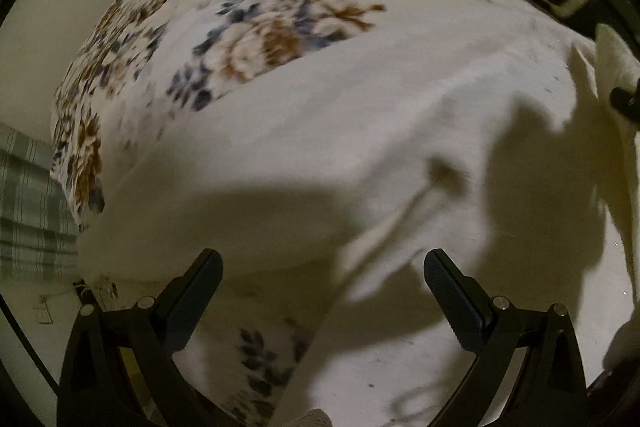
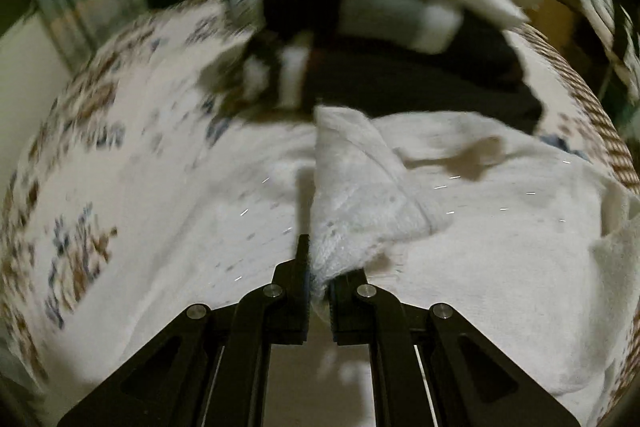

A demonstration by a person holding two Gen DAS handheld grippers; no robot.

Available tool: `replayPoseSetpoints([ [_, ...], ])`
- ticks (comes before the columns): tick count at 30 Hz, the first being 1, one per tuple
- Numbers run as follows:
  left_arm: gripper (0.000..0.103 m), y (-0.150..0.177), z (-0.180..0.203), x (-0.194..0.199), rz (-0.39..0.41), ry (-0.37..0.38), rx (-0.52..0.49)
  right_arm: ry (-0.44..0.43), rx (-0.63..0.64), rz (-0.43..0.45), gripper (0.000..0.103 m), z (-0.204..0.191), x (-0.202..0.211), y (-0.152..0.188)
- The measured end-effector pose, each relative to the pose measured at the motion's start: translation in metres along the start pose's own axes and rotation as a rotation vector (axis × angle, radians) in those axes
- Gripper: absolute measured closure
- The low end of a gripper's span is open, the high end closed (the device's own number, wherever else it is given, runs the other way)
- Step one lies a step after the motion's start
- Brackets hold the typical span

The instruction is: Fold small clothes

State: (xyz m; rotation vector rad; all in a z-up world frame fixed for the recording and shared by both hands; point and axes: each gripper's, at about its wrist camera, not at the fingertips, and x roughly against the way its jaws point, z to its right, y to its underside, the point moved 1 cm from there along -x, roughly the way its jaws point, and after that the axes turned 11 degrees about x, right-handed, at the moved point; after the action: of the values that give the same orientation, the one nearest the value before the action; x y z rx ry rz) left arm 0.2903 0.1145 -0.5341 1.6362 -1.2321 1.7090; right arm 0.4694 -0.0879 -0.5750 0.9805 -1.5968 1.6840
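Floral sheet (image 1: pixel 280 39) blurred; right gripper (image 2: pixel 319 291) pinches white garment (image 2: pixel 360 195).

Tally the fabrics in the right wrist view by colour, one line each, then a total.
White: 1, the white garment, a fold of it pinched in the right gripper.
Floral: 1, the floral bedsheet underneath.
Mixed black and white: 1 pile of clothes behind; too blurred to separate into pieces.
Total: 3

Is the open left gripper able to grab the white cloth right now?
Probably yes. The left gripper is open just above the white cloth, with nothing between them. The right gripper already pinches a fold of it.
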Motion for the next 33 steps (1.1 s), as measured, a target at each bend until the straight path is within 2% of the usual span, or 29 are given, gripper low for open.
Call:
replayPoseSetpoints([
  [4, 0.000, 0.005, -0.009, 0.001, -0.005, -0.003, 0.029, -0.006, 0.083, -0.037, 0.095, -0.026, -0.022, 0.004],
  [10, 0.000, -0.001, -0.018, 0.000, -0.009, 0.004, 0.057, -0.025, 0.170, -0.058, 0.095, -0.066, -0.023, 0.007],
  [12, 0.000, -0.004, -0.021, 0.002, -0.013, 0.008, 0.076, -0.054, 0.194, -0.109, 0.095, -0.074, -0.028, 0.007],
  [13, 0.000, -0.007, -0.023, 0.004, -0.016, -0.006, 0.103, -0.105, 0.184, -0.156, 0.090, -0.076, -0.034, 0.006],
  [15, 0.000, -0.016, -0.026, 0.010, -0.013, 0.009, 0.136, -0.195, 0.140, -0.187, 0.077, -0.068, -0.030, 0.006],
  [17, 0.000, -0.029, -0.024, 0.018, -0.002, 0.043, 0.148, -0.302, 0.024, -0.195, 0.049, -0.043, -0.016, 0.008],
  [19, 0.000, -0.047, -0.016, 0.023, 0.012, 0.088, 0.140, -0.321, -0.110, -0.167, 0.040, -0.005, 0.007, 0.015],
  [21, 0.000, -0.068, 0.000, 0.025, 0.022, 0.140, 0.124, -0.281, -0.188, -0.144, 0.039, 0.030, 0.027, 0.026],
  [22, 0.000, -0.078, 0.012, 0.025, 0.020, 0.172, 0.115, -0.220, -0.235, -0.144, 0.038, 0.055, 0.039, 0.036],
  [25, 0.000, -0.101, 0.048, 0.020, -0.002, 0.248, 0.080, -0.109, -0.339, -0.164, 0.038, 0.110, 0.056, 0.063],
  [28, 0.001, -0.116, 0.093, 0.000, -0.013, 0.231, 0.014, -0.020, -0.440, -0.207, 0.038, 0.164, 0.063, 0.098],
  [30, 0.018, -0.118, 0.116, -0.014, -0.036, 0.203, -0.032, 0.011, -0.520, -0.237, 0.038, 0.194, 0.064, 0.120],
  [31, 0.045, -0.118, 0.126, -0.022, -0.053, 0.192, -0.058, 0.029, -0.574, -0.244, 0.038, 0.211, 0.067, 0.134],
  [32, 0.080, -0.117, 0.132, -0.026, -0.059, 0.190, -0.072, 0.036, -0.603, -0.245, 0.038, 0.218, 0.067, 0.142],
  [33, 0.088, -0.116, 0.134, -0.026, -0.051, 0.198, -0.078, 0.042, -0.640, -0.244, 0.038, 0.228, 0.070, 0.152],
])
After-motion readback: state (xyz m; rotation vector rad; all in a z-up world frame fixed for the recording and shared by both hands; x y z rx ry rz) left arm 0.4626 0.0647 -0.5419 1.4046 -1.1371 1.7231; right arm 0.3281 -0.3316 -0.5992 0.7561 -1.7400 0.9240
